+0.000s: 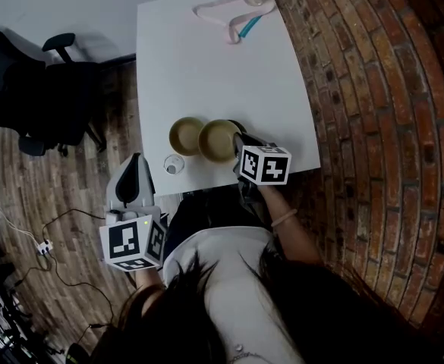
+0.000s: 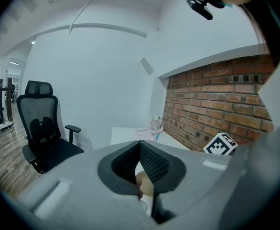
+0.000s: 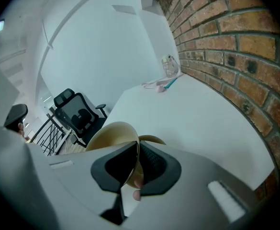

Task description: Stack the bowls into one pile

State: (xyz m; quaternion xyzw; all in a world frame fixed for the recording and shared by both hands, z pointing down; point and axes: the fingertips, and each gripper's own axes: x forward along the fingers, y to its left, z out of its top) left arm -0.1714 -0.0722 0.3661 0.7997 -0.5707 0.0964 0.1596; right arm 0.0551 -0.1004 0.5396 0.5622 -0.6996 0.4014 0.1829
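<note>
Item one: a tan, round, shallow bowl (image 1: pixel 218 139) sits at the lower centre of the head view, near the front edge of the white tabletop (image 1: pixel 206 59). The right tool (image 1: pixel 239 144) is closed on its right-hand rim. The right gripper view confirms this, with the thin wall pinched between both pads.

Item two: a matching tan bowl (image 1: pixel 185 135) lies directly to the left of the held one in the frame, on the side away from the tool. Their rims are touching or slightly overlapping; which of the two cannot be determined.

Assessment: the coming move is a lift and a short carry leftward, and the right tool is already placed for it.

A small clear glass (image 1: pixel 174 164) stands just below the left bowl. The left tool (image 1: pixel 133 174) is off the tabletop at lower left, its pads together on nothing.
</note>
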